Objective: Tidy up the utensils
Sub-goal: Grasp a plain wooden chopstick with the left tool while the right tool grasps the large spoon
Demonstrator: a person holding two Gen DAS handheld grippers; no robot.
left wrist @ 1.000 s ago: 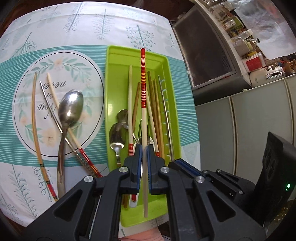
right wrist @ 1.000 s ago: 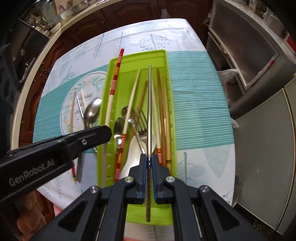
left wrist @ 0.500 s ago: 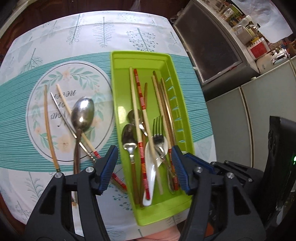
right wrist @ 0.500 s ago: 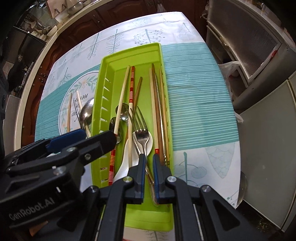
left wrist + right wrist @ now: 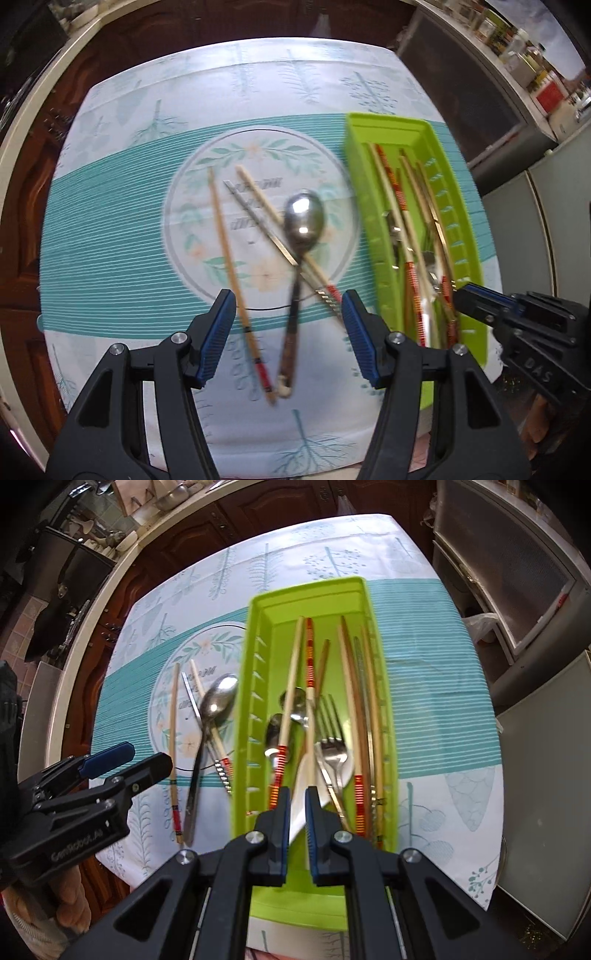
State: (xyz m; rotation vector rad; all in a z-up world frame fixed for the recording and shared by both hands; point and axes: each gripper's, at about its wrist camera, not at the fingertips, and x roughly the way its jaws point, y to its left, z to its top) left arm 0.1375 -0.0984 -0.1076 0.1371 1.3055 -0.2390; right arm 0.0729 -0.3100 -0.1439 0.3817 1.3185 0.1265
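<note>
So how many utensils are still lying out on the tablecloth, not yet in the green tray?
4: a tan bamboo chopstick furthest from the green plastic tray, then a flat metal chopstick, a pale red-banded chopstick and a large steel spoon, which cross one another.

The tray (image 5: 314, 602) is looking like smooth, glossy lime-green plastic, and the cloth (image 5: 129, 229) covering the desk is showing a soft matt weave printed with teal stripes and leaf patterns. The spoon (image 5: 304, 221) lying on the cloth is gleaming as polished metal with a darker, wood-like handle, the fork (image 5: 332, 753) in the tray is shining the same way, and the chopsticks (image 5: 225, 254) beside the spoon are appearing as pale matt wood with red banding. The left gripper (image 5: 288, 334) and right gripper (image 5: 294, 812) are showing matt black plastic bodies, ribbed blue rubbery pads (image 5: 218, 332) and bright metal screws.
</note>
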